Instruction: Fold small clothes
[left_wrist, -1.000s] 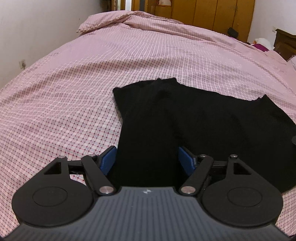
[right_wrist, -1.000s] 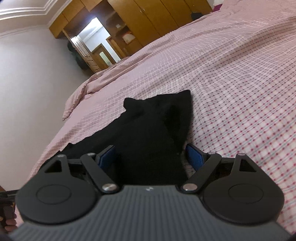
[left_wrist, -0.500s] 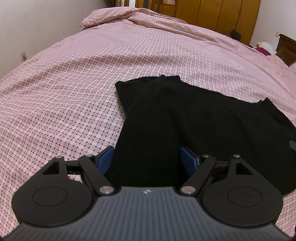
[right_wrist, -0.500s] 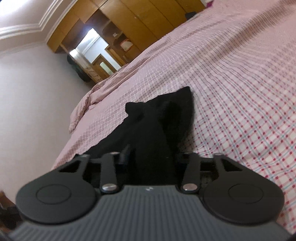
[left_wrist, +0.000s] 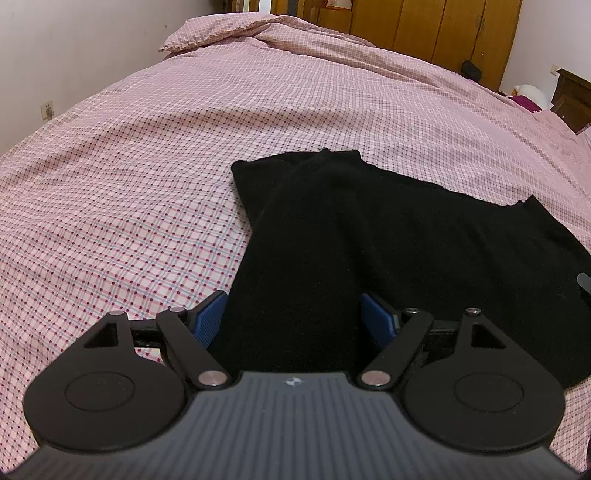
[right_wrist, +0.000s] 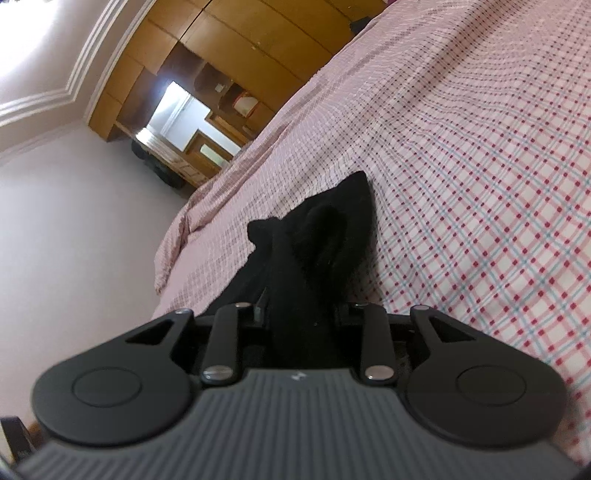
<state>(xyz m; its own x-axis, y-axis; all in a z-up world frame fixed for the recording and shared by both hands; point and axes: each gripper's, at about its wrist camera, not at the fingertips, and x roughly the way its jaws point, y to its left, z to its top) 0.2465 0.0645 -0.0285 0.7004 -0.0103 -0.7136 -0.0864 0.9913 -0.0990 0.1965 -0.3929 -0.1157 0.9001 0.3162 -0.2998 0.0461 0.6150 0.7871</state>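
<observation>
A wooden wardrobe (left_wrist: 436, 33) stands behind the checked bed (left_wrist: 147, 184), nothing blocking. The black garment (left_wrist: 369, 240) stretches away from both grippers. The right gripper (right_wrist: 301, 314) has pinched it; the left gripper (left_wrist: 291, 314) gapes around it.

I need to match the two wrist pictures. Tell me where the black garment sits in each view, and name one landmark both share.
Left wrist view: the black garment fills the centre and right, spread flat on the checked bedspread, its near edge between the open jaws.
Right wrist view: the garment is at centre, bunched into a ridge running up from the closed jaws that pinch it.
Shared landmark: the wooden wardrobe beyond the bed.
</observation>
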